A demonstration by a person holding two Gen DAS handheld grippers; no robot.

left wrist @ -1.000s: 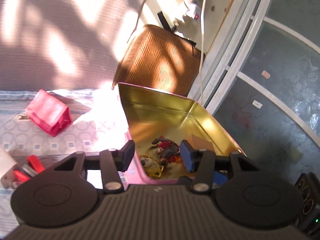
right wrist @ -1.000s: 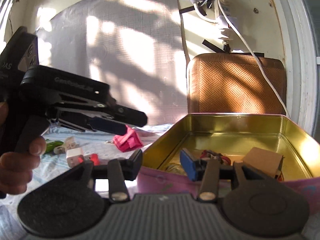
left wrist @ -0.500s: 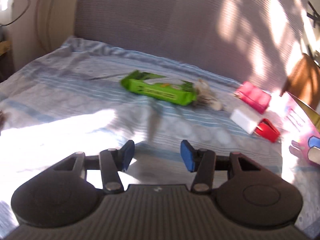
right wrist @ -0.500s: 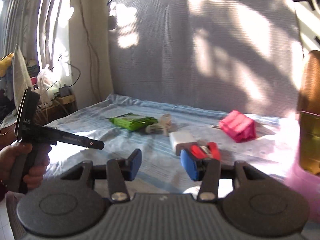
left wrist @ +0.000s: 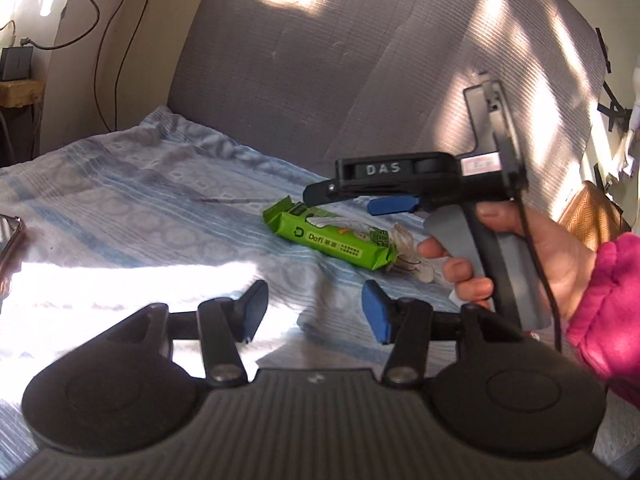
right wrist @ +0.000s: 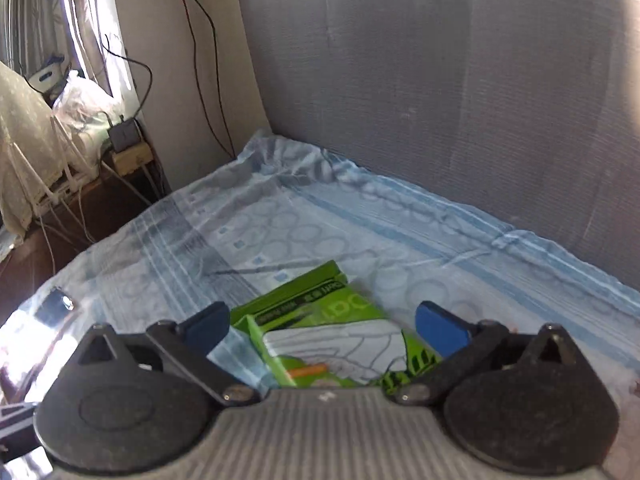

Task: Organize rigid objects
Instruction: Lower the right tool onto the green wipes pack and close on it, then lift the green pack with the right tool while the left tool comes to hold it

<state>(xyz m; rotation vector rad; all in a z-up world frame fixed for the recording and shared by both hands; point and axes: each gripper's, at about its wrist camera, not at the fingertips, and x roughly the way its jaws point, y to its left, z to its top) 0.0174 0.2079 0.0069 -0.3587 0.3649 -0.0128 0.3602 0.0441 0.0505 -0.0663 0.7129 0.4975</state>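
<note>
My left tool (left wrist: 314, 312) hangs above the blue-and-white patterned bed sheet (left wrist: 132, 216) with its blue-padded fingers (left wrist: 376, 314) spread apart and nothing between them. Sunlight falls in a bright patch on the sheet just beneath it.

Ahead of it, in the left wrist view, lies the bright green plastic-wrapped packet (left wrist: 330, 236) with white printing, flat on the sheet and angled across it. A small clear crinkled wrapper (left wrist: 404, 254) sits touching the packet's right end.

My right tool (left wrist: 360, 200) shows in that same view as a black pistol-shaped unit with "DAS" lettered on its side, held by my right hand (left wrist: 520, 256) in a magenta fleece sleeve (left wrist: 608, 304). Its tip is above the far end of the green packet; from here I cannot tell whether it touches the packet.

From the right wrist view, the right tool (right wrist: 326, 328) is open wide, its two blue pads (right wrist: 438, 330) set on either side of the green packet (right wrist: 320, 328), which fills the gap between them. The pads stand apart from the packet's edges, so nothing is gripped.

Behind the bed rises a grey woven-textured wall panel (right wrist: 440, 100). To the left of it, dark cables (right wrist: 200, 40) hang down a beige wall, and a small dark box (right wrist: 124, 136) sits on a low wooden stand (right wrist: 132, 156) beside the bed. A brown woven cushion edge (left wrist: 588, 216) shows at the far right of the left wrist view.
</note>
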